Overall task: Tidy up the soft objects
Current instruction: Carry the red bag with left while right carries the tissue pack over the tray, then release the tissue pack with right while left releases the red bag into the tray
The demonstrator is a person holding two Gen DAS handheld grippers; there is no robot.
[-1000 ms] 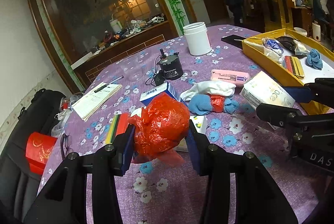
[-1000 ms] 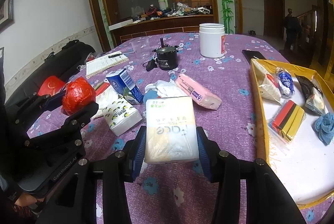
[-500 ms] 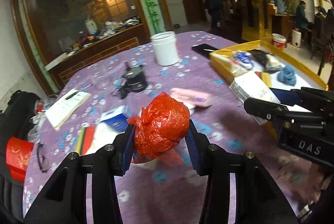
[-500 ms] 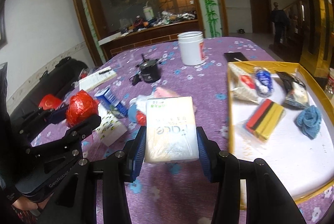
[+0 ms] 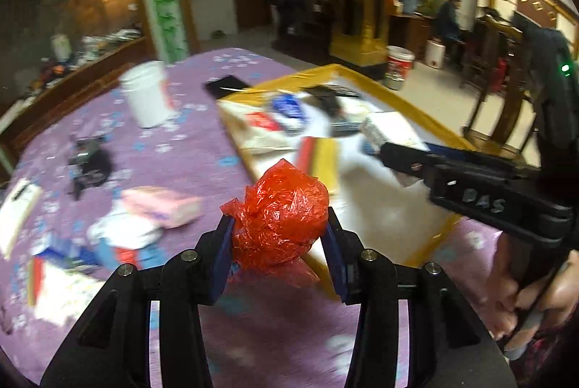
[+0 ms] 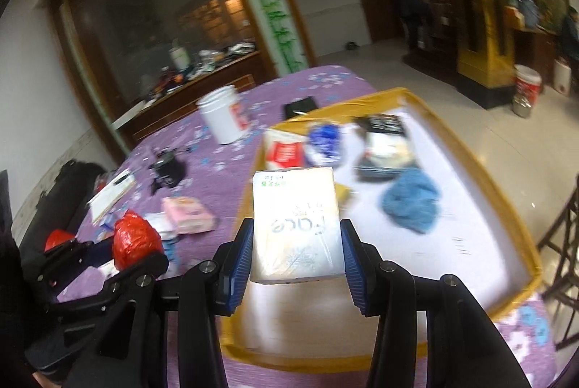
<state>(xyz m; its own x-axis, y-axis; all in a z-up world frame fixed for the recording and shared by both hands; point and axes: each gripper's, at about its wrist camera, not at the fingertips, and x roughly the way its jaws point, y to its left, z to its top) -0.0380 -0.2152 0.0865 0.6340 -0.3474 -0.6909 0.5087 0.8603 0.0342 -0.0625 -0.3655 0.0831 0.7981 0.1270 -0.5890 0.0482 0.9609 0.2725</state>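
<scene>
My left gripper (image 5: 277, 225) is shut on a crumpled red plastic bag (image 5: 280, 214), held in the air over the near left rim of the yellow tray (image 5: 416, 102). My right gripper (image 6: 295, 243) is shut on a white tissue pack (image 6: 296, 225), held above the tray's white floor (image 6: 434, 261). The right gripper (image 5: 470, 185) and a hand show at the right of the left wrist view. The red bag (image 6: 135, 239) in the left gripper appears at the lower left of the right wrist view.
In the tray lie a blue cloth (image 6: 412, 200), a red-yellow sponge (image 5: 318, 156), a blue wrapper (image 6: 324, 138) and dark packets (image 6: 383, 126). On the purple tablecloth (image 5: 188, 142) sit a white jar (image 5: 144, 95), a pink pack (image 5: 163, 207), a black device (image 5: 88, 160) and a phone (image 5: 226, 86).
Both grippers have swung right, from over the cluttered tablecloth to the yellow tray, each keeping its hold on its object.
</scene>
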